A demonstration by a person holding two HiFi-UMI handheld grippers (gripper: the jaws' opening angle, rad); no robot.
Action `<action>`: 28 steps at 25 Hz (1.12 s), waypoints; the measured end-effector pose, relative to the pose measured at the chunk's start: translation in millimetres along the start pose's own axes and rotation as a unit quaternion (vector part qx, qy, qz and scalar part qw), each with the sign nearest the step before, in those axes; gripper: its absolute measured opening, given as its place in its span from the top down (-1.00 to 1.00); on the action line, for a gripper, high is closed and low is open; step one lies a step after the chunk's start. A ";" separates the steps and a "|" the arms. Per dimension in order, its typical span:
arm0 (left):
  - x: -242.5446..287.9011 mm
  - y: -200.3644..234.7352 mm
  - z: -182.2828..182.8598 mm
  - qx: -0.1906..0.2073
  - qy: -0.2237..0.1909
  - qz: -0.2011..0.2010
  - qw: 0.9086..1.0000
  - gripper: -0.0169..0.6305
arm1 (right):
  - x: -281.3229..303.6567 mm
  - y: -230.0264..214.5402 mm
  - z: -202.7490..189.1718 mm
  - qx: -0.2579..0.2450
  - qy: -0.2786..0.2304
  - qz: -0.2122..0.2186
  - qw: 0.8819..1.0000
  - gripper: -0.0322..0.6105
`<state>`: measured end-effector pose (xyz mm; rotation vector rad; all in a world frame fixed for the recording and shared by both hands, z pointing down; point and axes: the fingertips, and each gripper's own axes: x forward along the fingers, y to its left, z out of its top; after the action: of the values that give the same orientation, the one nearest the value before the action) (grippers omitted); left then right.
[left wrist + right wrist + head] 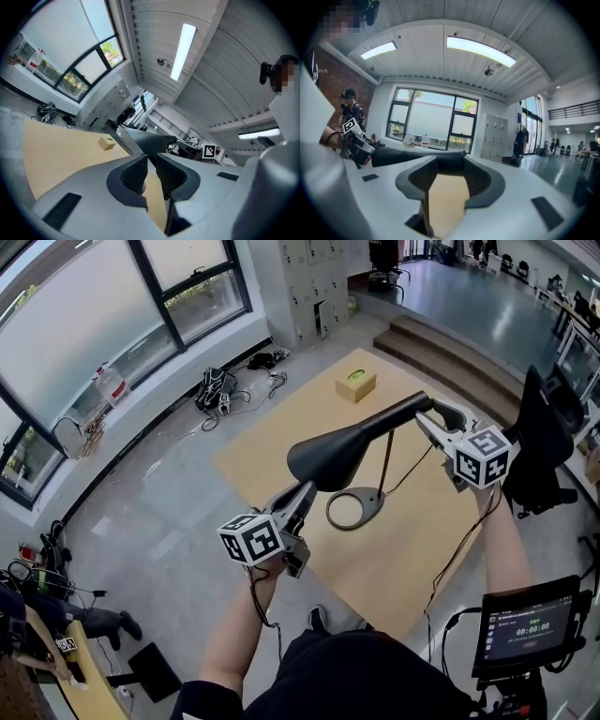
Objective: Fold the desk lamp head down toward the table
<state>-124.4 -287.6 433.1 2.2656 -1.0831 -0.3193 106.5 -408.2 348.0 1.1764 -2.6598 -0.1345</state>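
A black desk lamp stands on the tan table on a ring base with a thin stem. Its long lamp head runs from the joint at the upper right down to the broad shade at the left. My left gripper is shut on the shade's lower edge, and that edge shows pinched between the pads in the left gripper view. My right gripper holds the narrow neck near the joint. In the right gripper view the neck fills the gap between the wide-set jaws.
A small yellow box sits at the table's far end. The lamp's cable trails over the table's right edge. A black chair and a monitor stand to the right. Bags and cords lie by the window.
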 end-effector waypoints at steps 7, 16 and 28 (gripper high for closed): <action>-15.0 9.7 17.7 -0.001 -0.038 0.025 0.999 0.75 | -3.6 -5.9 7.4 0.089 -0.040 -0.014 0.995 0.33; -22.5 -1.0 65.8 0.257 -0.001 0.095 0.962 0.52 | 3.8 -13.4 11.6 0.187 -0.035 -0.066 0.980 0.33; 11.9 11.2 19.7 0.281 0.117 0.068 0.950 0.37 | 3.3 -15.0 14.2 0.166 -0.008 -0.061 0.984 0.33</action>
<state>-132.7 -310.3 424.9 2.6043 -1.3116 0.3554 111.6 -420.9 332.2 1.4408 -2.6942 0.2916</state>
